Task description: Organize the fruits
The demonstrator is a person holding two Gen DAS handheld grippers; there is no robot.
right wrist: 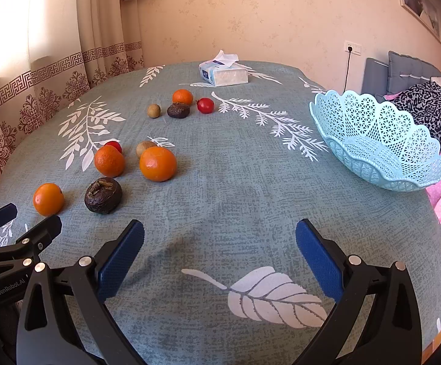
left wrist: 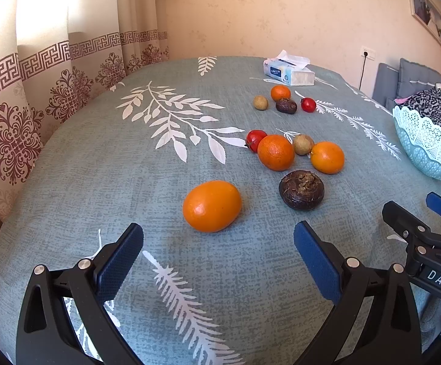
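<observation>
Two hand-held grippers hover over a teal, leaf-printed bedspread scattered with fruit. The left gripper has its blue-padded fingers spread wide apart and holding nothing; an orange lies on the cloth just beyond the gap, at 12 o'clock from the tips and not touching them. At 2 o'clock from that orange sits a dark brown, wrinkled fruit, possibly a water chestnut, though the fisheye view leaves that uncertain. Further back lies a tight cluster: two more oranges, a small tan fruit wedged between them, and a red tomato at the cluster's 9 o'clock edge. A second, smaller group near the far side holds a small orange, a tan fruit, a dark fruit and another tomato. Behind it, at 12 o'clock, rests a tissue pack.

The right gripper likewise has its fingers parted and empty, above bare cloth and a white leaf print. A pale blue lattice basket stands empty at 2 o'clock from it, tilted against a leopard-print cushion, well apart from all the fruit, which lies at its 9 to 11 o'clock. Patterned curtains hang along the bed's far left side.
</observation>
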